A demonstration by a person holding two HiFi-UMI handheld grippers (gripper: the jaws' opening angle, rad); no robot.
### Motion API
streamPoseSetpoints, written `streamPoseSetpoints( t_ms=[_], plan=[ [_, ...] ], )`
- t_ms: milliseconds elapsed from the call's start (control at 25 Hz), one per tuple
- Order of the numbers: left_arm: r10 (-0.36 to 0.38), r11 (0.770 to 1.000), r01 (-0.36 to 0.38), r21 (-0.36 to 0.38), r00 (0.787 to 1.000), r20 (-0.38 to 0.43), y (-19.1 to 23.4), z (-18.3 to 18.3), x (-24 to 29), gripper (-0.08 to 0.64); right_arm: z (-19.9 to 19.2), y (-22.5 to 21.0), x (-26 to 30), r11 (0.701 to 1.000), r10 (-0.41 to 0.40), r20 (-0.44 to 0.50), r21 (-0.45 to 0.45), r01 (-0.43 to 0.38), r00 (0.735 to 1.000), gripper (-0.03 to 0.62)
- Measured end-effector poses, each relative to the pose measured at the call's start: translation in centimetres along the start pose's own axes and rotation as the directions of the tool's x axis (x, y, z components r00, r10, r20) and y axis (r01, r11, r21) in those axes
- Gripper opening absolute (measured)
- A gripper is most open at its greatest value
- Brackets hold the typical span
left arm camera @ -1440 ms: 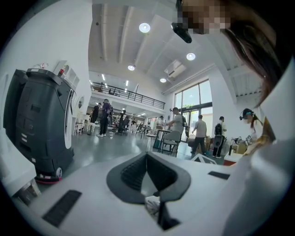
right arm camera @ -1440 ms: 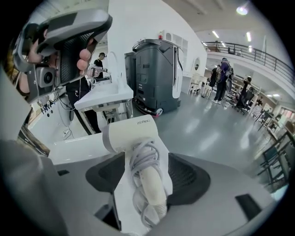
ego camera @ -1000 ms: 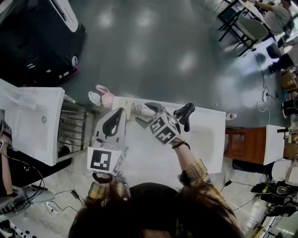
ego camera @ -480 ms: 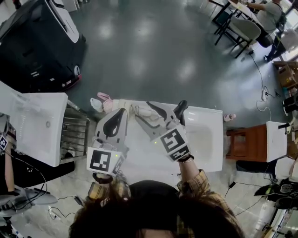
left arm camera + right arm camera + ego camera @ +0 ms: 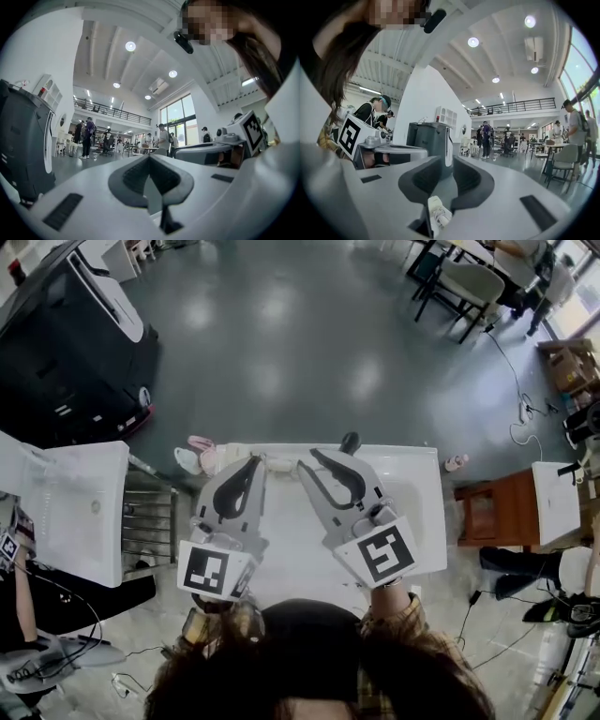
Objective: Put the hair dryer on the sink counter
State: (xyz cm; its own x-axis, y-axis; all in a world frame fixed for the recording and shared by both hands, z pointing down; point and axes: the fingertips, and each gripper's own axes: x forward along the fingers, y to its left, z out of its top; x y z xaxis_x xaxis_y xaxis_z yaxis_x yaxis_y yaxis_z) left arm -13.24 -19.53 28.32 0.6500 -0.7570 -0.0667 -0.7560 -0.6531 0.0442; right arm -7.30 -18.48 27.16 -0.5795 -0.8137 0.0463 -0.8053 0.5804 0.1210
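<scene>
A black hair dryer (image 5: 350, 441) rests on the white sink counter (image 5: 422, 554) near its far edge, partly hidden behind my right gripper (image 5: 325, 461). That gripper is lifted above the counter, just in front of the dryer and apart from it. In the right gripper view its jaws (image 5: 447, 164) are closing, a narrow gap remains and nothing is between the pads. My left gripper (image 5: 251, 463) hovers over the counter's left part, shut and empty. In the left gripper view (image 5: 149, 159) its pads meet. Both gripper views look out level across the hall.
A dark grey machine (image 5: 75, 343) stands on the floor at the far left. A second white counter (image 5: 66, 512) and a metal rack (image 5: 150, 512) lie left. A brown wooden stand (image 5: 492, 512) sits right. A pink and white item (image 5: 200, 454) lies by the counter's left corner. People (image 5: 86, 136) stand far off.
My right gripper drew back from the hair dryer toward me, turned to point forward, and its jaws narrowed. The dryer stayed on the counter. The left gripper barely moved.
</scene>
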Motion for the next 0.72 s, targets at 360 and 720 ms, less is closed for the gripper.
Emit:
streamPoseSetpoints(
  t_ms=[360, 720],
  plan=[
    [-0.117, 0.993, 0.117, -0.027, 0.993, 0.016, -4.2, 0.5, 1.8, 0.017, -0.7, -0.8, -2.4, 0.999, -0.038, 0.004, 0.037, 0.037, 0.999, 0.021],
    [-0.126, 0.991, 0.126, -0.037, 0.992, 0.003, -4.3, 0.2, 1.5, 0.017, -1.8, -0.7, -2.6, 0.998, -0.028, -0.036, 0.056, 0.030, 0.999, 0.015]
  ],
)
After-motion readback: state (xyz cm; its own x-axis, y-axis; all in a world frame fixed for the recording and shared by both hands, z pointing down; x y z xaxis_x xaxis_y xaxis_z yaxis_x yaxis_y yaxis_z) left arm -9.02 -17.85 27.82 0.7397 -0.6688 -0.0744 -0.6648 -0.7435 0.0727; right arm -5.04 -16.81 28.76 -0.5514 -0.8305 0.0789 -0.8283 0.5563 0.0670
